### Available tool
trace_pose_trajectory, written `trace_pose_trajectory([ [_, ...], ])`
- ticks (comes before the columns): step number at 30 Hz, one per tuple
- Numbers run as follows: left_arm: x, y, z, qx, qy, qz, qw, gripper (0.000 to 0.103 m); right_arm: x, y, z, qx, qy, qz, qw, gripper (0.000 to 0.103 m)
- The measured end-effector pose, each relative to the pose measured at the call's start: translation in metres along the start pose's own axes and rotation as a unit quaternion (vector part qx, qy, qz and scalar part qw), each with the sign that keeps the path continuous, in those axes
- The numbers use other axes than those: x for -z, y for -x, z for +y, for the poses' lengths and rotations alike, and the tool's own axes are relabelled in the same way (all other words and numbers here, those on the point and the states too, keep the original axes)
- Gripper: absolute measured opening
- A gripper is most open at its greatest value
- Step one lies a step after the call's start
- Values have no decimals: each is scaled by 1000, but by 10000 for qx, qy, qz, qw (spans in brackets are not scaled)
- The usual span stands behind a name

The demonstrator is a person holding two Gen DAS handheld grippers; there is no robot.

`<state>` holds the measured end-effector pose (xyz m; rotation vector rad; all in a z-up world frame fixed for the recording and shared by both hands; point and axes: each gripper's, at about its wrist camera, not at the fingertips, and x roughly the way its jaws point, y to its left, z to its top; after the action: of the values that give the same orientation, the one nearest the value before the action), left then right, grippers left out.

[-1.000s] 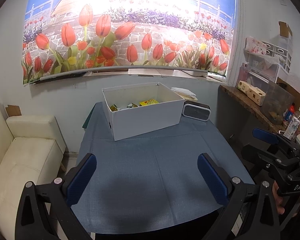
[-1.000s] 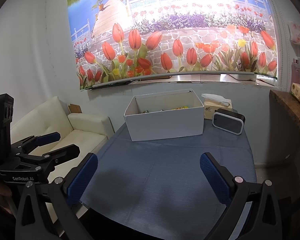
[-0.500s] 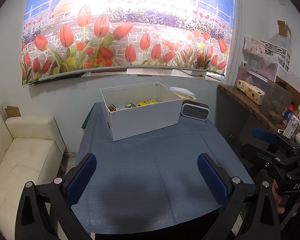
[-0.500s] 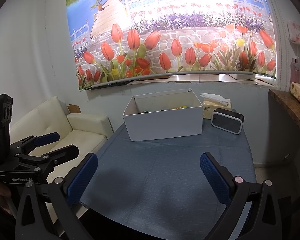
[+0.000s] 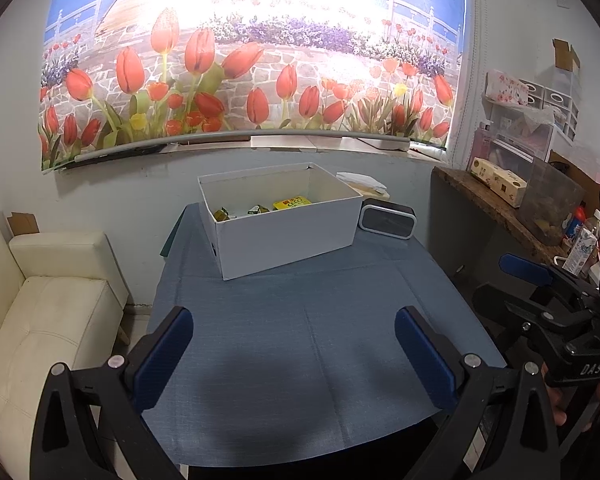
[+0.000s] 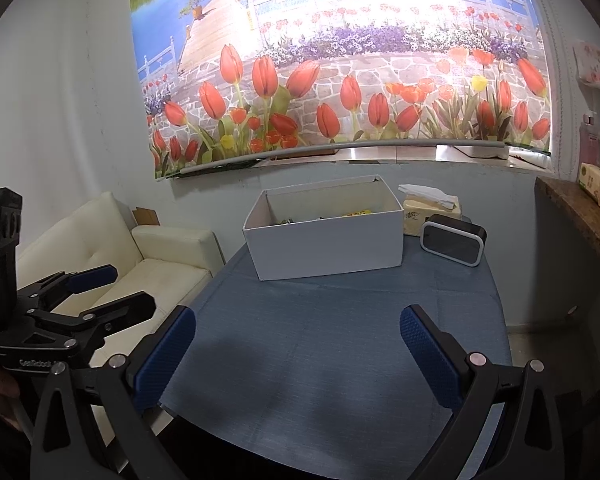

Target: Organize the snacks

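Observation:
A white open box stands at the far side of the blue-clothed table; it also shows in the right wrist view. Inside lie a yellow snack packet and small green-wrapped snacks; in the right wrist view only a yellow edge shows. My left gripper is open and empty above the table's near edge. My right gripper is open and empty, also near that edge, and appears at the right of the left wrist view. The left gripper appears at the left of the right wrist view.
A black speaker sits right of the box, with a tissue pack behind it. A cream sofa stands left of the table. A wooden shelf with boxes and a bin runs along the right wall.
Both cameras have drifted slightly; the box sits a little further left in the views. Both grippers stay open and empty.

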<state>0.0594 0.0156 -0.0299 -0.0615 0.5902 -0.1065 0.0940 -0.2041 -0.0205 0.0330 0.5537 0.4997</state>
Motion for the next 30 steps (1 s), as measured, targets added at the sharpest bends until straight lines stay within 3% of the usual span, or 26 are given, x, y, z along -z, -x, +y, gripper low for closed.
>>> trace_pose_trajectory([
  [30,0,4,-1,65,-28,-22,10000,103,-3,2,-1,222,-27,72,9997,103],
])
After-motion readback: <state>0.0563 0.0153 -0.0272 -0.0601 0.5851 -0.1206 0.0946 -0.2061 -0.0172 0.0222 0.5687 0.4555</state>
